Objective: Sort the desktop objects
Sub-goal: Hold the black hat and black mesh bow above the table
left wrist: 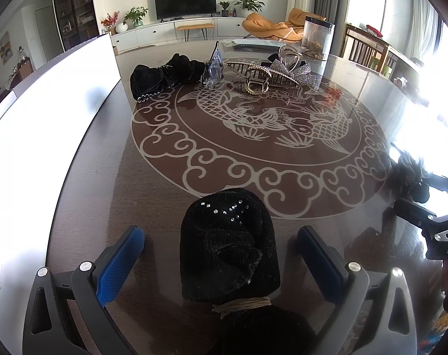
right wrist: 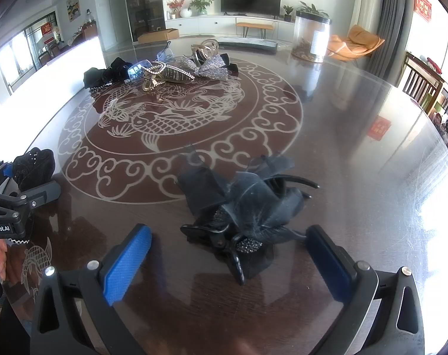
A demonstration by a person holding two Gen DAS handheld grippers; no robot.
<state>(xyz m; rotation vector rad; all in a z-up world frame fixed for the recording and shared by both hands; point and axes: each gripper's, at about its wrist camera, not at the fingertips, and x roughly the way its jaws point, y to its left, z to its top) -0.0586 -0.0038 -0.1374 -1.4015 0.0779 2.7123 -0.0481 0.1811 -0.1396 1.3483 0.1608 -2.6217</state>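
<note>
Jaws on both of my grippers stand wide, gripping nothing. My left gripper points down at a black velvet bow studded with small rhinestones and bound with a tan elastic at its near end; the bow lies on the dark glossy table between the blue pads, and I see clear gaps on either side of it. My right gripper straddles a black gauze flower clip in the same way, its pads apart from the fabric. That clip sits at the near edge of the fish medallion printed on the tabletop, to the right of the velvet bow.

At the far side of the medallion I see the remaining pile: another black velvet hair piece on the left, a clear blue-tinted clip beside it, a gold claw clip and a silver glitter bow to the right. A clear cylindrical jar stands farther back on the right.
</note>
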